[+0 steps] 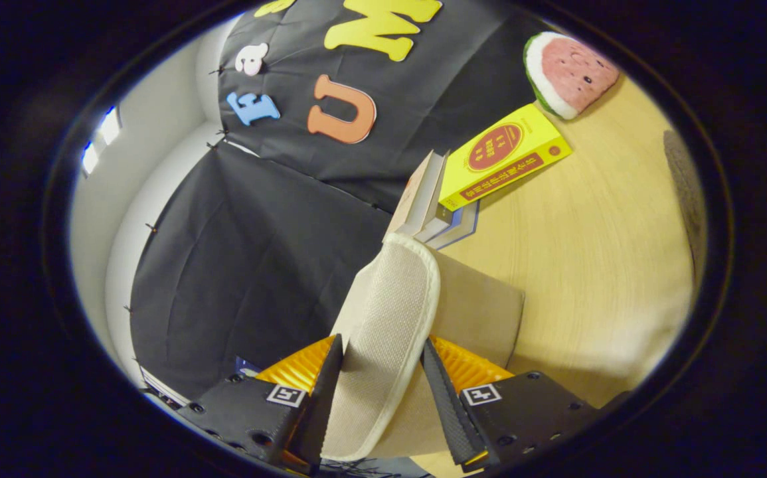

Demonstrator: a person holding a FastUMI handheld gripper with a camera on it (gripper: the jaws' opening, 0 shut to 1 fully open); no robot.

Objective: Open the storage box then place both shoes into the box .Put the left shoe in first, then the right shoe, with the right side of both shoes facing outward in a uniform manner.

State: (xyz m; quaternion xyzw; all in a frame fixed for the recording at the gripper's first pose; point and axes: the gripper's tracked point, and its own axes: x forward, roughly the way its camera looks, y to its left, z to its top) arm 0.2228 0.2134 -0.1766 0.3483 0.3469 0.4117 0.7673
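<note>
Gripper [381, 372] jaws pinching beige slipper [383, 332] from both sides, above wooden surface [589, 252]; yellow book [503, 159] beyond.

Gripper-mounted fisheye, tilted, close over table [596, 252], facing booth wall [257, 252]

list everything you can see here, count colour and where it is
shoe: 1, beige with pale trim, between the fingers, reaching ahead of them
box: 1, tan, right behind the shoe
books: a small stack, pale covers, beyond the shoe at the table's edge
yellow book: 1, yellow with red label, on the stack
watermelon toy: 1, red with green rind, beyond the yellow book
table: 1, light wood
gripper: 1, both fingers pressed on the shoe
</note>
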